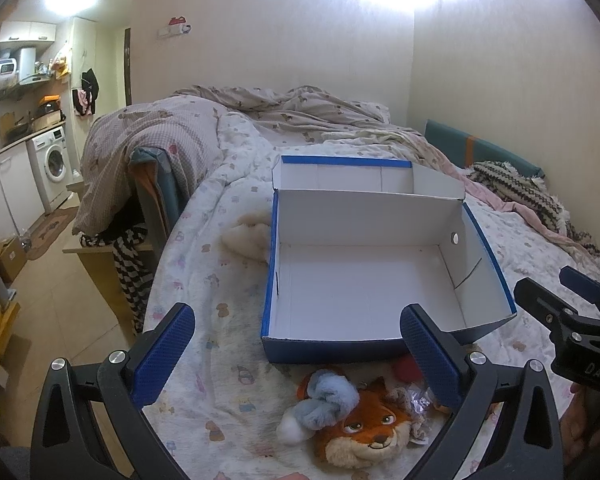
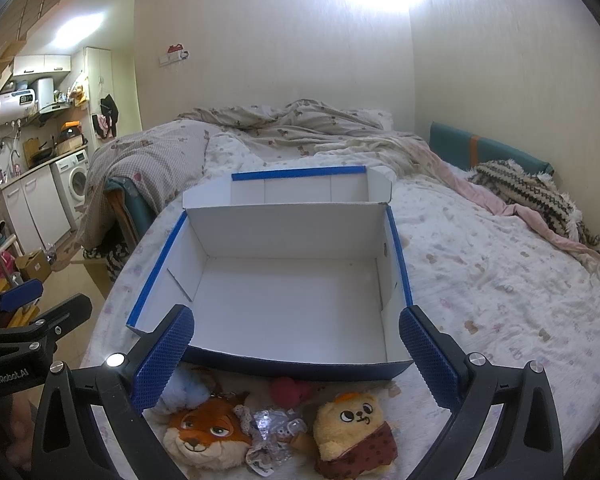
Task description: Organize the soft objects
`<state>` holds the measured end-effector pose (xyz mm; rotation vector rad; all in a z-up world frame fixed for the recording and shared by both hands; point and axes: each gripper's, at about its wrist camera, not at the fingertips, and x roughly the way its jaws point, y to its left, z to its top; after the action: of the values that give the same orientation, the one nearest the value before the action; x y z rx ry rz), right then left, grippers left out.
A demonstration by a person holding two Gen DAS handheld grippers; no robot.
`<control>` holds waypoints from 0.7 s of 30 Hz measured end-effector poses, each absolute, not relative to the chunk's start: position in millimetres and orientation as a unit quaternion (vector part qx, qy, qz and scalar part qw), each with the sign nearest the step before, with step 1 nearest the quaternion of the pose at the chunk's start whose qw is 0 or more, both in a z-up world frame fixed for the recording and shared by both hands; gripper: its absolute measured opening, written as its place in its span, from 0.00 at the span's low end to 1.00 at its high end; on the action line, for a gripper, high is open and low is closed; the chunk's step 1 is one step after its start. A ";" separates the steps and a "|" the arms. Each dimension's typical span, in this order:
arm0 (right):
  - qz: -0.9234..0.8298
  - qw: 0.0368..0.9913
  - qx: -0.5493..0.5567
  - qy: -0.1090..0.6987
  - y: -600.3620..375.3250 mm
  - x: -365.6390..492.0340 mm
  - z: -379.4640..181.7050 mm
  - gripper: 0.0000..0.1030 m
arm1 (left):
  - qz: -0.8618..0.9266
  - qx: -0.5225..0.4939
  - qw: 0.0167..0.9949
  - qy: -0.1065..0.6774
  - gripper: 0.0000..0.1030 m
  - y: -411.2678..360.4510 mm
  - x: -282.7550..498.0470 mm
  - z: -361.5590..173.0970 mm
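Blue-edged box point(image 2: 284, 300) lying empty; plush fox point(image 2: 208, 436), bear point(image 2: 352, 428) waiting outside; both grippers point(image 1: 296, 356) point(image 2: 296, 356) gaping wide, holding nothing.

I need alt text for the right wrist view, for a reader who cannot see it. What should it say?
An open, empty shoebox sits on a bed, seen between the open right gripper. In front of the box lie a fox plush, a yellow bear plush and a small red toy. The left gripper shows at the left edge.
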<state>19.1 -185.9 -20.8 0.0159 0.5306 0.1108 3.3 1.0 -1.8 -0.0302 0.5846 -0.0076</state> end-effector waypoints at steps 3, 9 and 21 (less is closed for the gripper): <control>0.054 0.964 0.007 0.262 -186.0 19.3 -21.0 1.00 | -0.003 -0.015 0.957 0.289 0.99 1.8 4.5 -2.5; 0.044 0.958 0.017 0.282 -198.0 24.4 -24.0 1.00 | 0.008 -0.016 0.953 0.302 0.99 7.2 10.8 -8.2; 0.063 0.921 0.048 0.381 -243.9 60.9 -43.9 1.00 | 0.061 -0.009 0.905 0.422 0.99 38.0 63.7 -49.4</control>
<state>60.9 -243.9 -43.9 0.0986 0.7833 0.1290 63.7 38.0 -49.4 -0.0181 0.8715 0.1266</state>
